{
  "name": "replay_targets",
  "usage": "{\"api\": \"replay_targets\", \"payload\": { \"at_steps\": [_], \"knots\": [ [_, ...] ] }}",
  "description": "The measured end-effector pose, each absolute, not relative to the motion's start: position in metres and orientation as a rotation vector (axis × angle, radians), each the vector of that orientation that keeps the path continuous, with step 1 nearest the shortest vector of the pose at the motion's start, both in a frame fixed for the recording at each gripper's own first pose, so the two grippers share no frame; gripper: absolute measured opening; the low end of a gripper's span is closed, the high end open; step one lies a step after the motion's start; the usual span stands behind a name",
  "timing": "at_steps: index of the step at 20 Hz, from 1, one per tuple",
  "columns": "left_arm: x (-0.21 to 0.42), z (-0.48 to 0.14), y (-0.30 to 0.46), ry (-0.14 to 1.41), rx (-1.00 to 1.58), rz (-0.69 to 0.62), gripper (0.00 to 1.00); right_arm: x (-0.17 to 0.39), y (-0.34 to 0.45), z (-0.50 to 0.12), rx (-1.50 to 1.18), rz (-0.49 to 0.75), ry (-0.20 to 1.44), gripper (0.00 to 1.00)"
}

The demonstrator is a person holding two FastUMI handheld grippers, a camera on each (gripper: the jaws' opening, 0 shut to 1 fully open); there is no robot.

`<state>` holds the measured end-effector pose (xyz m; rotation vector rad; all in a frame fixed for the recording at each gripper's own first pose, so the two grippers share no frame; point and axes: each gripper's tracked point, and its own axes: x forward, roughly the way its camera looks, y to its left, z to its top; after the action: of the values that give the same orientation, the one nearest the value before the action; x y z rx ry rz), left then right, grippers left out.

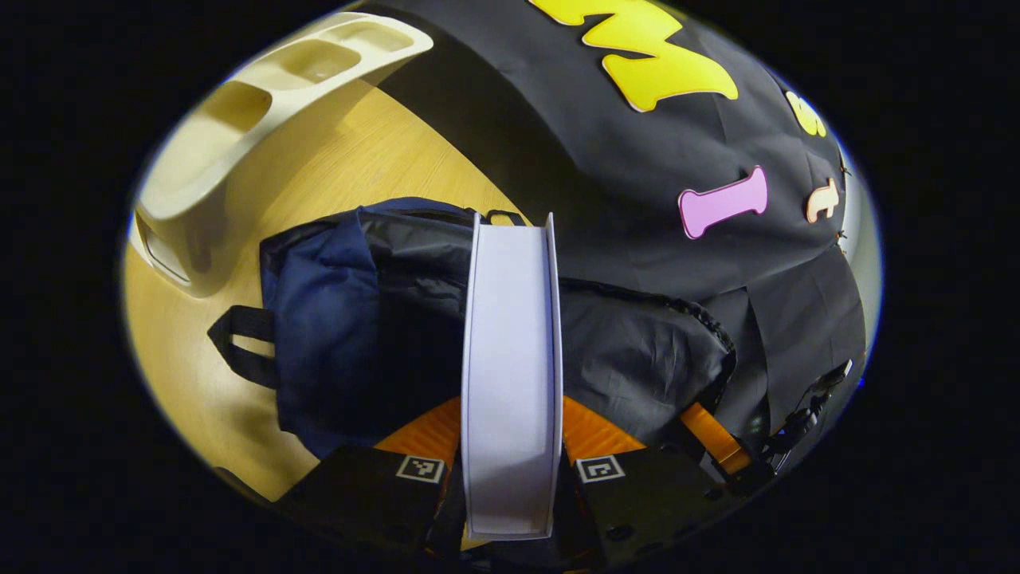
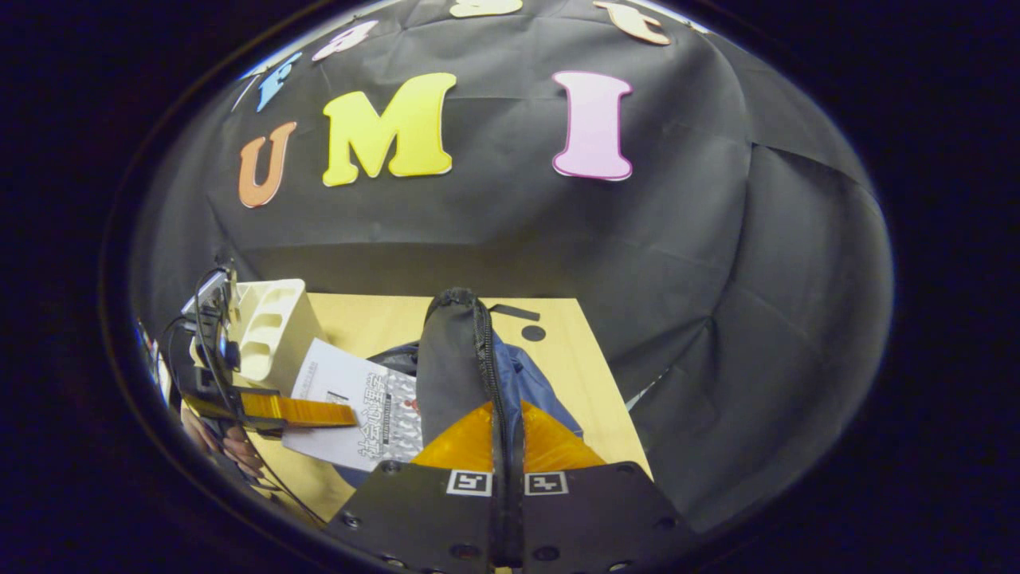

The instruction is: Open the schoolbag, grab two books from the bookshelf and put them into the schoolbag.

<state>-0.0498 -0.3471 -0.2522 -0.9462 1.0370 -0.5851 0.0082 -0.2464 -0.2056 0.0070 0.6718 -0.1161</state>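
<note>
Left gripper view: your left gripper [image 1: 510, 470] has both fingers pressed on a white book [image 1: 511, 359], held edge-on so you see its page block between the covers.
Book position: its far end reaches over the dark blue schoolbag [image 1: 351, 335], whose black lining shows at the open mouth; you cannot tell whether the book touches the bag.
Schoolbag: it lies on the wooden table [image 1: 199, 399], with a black strap loop at its left side.
Bookshelf: the cream bookshelf [image 1: 239, 135] stands on the table beyond the bag, apart from it.
Right gripper view: your right gripper [image 2: 508, 478] is pinched narrow on the zipper edge of the bag's flap [image 2: 462, 359], lifted upright.
Other tool there: the left gripper [image 2: 295, 410] sits at the left, holding the book's printed cover [image 2: 358, 406] beside the flap, near the bookshelf [image 2: 271, 327].
</note>
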Motion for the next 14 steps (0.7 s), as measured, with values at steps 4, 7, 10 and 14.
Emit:
{"api": "replay_targets", "payload": {
  "at_steps": [4, 7, 10, 14],
  "knots": [
    [-0.047, -0.261, -0.369, 1.033, -0.981, -0.605, 0.46, 0.008, -0.245, -0.204, 0.015, -0.112, 0.672, 0.0],
    [-0.045, -0.272, -0.378, 1.05, -1.065, -0.59, 0.45, 0.01, -0.24, -0.201, 0.01, -0.101, 0.665, 0.02],
    [-0.046, -0.281, -0.391, 1.074, -1.114, -0.6, 0.46, 0.013, -0.236, -0.201, 0.001, -0.088, 0.661, 0.0],
    [-0.055, -0.298, -0.413, 1.124, -1.135, -0.632, 0.48, 0.014, -0.231, -0.202, -0.006, -0.08, 0.662, 0.02]
  ]
}}
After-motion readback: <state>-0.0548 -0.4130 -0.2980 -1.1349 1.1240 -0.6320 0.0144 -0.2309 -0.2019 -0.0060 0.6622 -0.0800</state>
